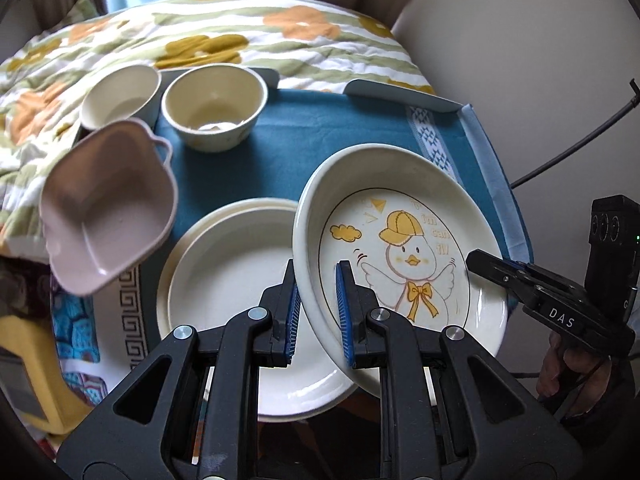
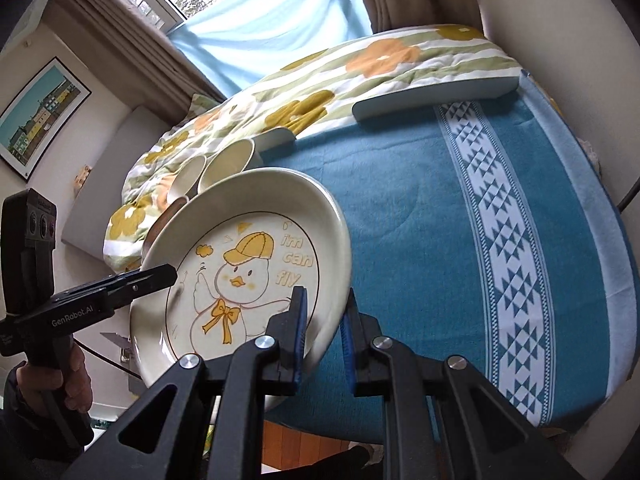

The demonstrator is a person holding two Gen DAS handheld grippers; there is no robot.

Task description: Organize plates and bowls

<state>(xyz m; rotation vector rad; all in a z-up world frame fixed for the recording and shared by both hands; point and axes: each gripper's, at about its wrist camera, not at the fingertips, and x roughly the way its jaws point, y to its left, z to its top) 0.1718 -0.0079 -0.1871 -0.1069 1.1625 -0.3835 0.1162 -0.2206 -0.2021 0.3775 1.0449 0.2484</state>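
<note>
A cream plate with a yellow-capped duck drawing hangs tilted above the blue tablecloth, held from two sides. My left gripper is shut on its near rim, and in the right wrist view the left gripper reaches in from the left. My right gripper is shut on the opposite rim, and the left wrist view shows the right gripper at the plate's right edge. A stack of plain cream plates lies under the duck plate's left side. Two cream bowls stand at the back left. A pink bowl sits tilted at the left.
The round table wears a blue cloth with white patterned bands. Behind it lie a flowered quilt and two pale slabs along the far edge. A hand holds the right gripper's handle. A wall and a cable are at the right.
</note>
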